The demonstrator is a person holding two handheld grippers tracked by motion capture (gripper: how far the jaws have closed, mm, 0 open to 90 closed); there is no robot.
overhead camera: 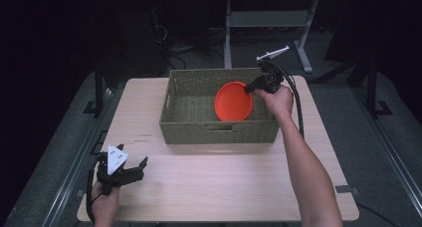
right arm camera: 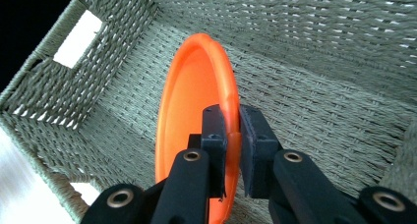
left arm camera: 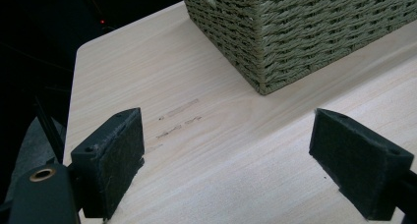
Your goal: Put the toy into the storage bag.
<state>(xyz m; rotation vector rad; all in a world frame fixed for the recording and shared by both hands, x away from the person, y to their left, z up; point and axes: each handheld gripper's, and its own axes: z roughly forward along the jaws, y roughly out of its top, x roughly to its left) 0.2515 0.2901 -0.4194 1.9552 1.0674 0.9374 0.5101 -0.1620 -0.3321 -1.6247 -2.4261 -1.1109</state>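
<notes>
- The right gripper (right arm camera: 233, 135) has its jaws clenched on the rim of the orange plate (right arm camera: 189, 111), holding it on edge so it passes between the basket walls.
- The plate hangs inside the woven basket (overhead camera: 219, 130), toward its right end; I cannot tell whether it touches the bottom.
- The left gripper (left arm camera: 226, 160) idles with jaws released and wide apart, low over the bare table (overhead camera: 224, 182) near its left front corner, well clear of the basket.

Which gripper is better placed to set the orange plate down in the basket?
The right gripper: it already clamps the rim of the orange plate inside the woven basket. The left gripper is open, low over the table's near-left corner.
</notes>
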